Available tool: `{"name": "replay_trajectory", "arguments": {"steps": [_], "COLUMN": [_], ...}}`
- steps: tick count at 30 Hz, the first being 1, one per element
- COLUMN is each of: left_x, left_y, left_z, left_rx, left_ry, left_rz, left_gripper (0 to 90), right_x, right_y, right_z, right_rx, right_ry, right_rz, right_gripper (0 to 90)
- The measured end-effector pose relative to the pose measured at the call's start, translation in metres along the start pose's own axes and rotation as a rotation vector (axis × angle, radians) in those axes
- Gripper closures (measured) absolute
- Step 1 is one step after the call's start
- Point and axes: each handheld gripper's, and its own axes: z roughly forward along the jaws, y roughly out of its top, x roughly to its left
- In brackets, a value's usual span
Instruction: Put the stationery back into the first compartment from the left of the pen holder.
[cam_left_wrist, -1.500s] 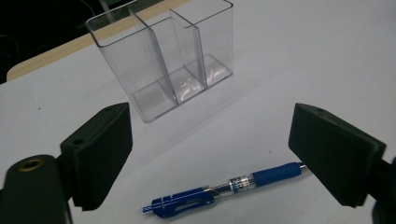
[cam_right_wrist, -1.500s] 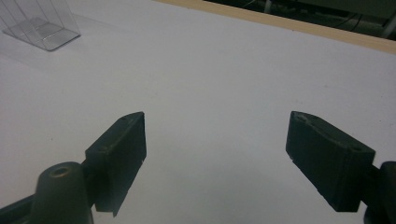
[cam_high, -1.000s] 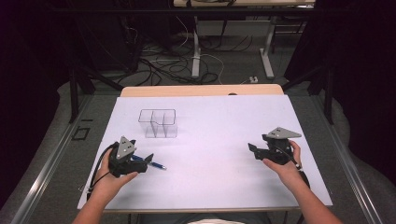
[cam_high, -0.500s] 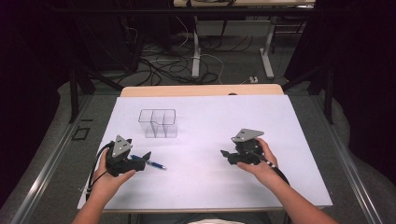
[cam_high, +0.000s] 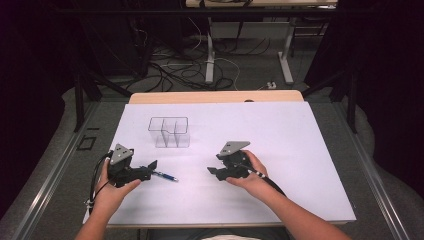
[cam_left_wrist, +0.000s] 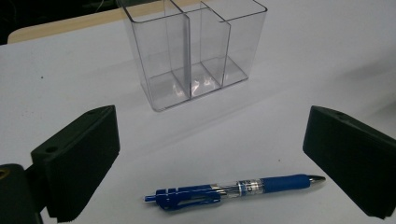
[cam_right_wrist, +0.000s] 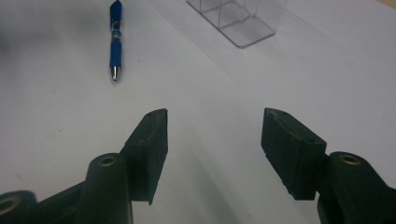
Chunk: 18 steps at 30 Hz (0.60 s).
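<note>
High view: the person sits at the near edge of the white worktop (cam_high: 300, 150), a gripper in each hand. The left gripper (cam_high: 150, 167) rests low on the near left part of the sheet, pointing toward the middle, and a blue pen (cam_high: 165, 176) lies flat on the sheet right at its tips, running away to the right. The right gripper (cam_high: 214, 171) is near the middle of the worktop, pointing left toward the pen, with bare sheet between the two.

Left gripper view: its black fingers (cam_left_wrist: 77, 158) stand very wide apart and have just been opening. The pen (cam_left_wrist: 233, 189) lies flat between them, clip end toward the left finger, metal tip just beside the right finger; neither pad presses on it, so it is loose on the sheet. Beyond it stands a clear plastic organiser (cam_left_wrist: 196, 46), upright, with several open compartments.

Right gripper view: its fingers (cam_right_wrist: 149, 149) stand about half open, have just been closing and have nothing between them. The pen (cam_right_wrist: 115, 44) lies ahead and to the left, tip pointing back toward the camera, and the organiser (cam_right_wrist: 238, 18) stands further off at the top.
</note>
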Motion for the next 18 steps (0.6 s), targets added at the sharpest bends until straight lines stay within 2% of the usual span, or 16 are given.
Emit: {"name": "replay_trajectory", "arguments": {"steps": [5, 7, 8, 12, 18], "left_x": [0.001, 0.002, 0.002, 0.003, 0.004], "left_y": [0.0, 0.0, -0.001, -0.001, -0.002], "left_z": [0.001, 0.0, 0.0, 0.001, -0.001], "left_rx": [-0.005, -0.006, -0.007, -0.004, -0.025], "left_ry": [0.005, 0.008, 0.002, -0.004, 0.002], "left_rz": [-0.028, -0.028, -0.041, -0.058, -0.078], "left_gripper": [1.5, 0.2, 0.2, 0.2, 0.2], "right_x": [0.009, 0.011, 0.013, 0.019, 0.03], "right_y": [0.006, 0.008, 0.009, 0.011, 0.017], "right_z": [0.017, 0.024, 0.027, 0.042, 0.059], "right_rx": [-0.008, -0.029, -0.028, -0.048, -0.057], "right_ry": [0.043, 0.051, 0.06, 0.088, 0.117], "right_rz": [0.01, 0.002, -0.002, 0.002, -0.015], "right_gripper": [43.2, 43.4, 43.3, 41.4, 39.2]}}
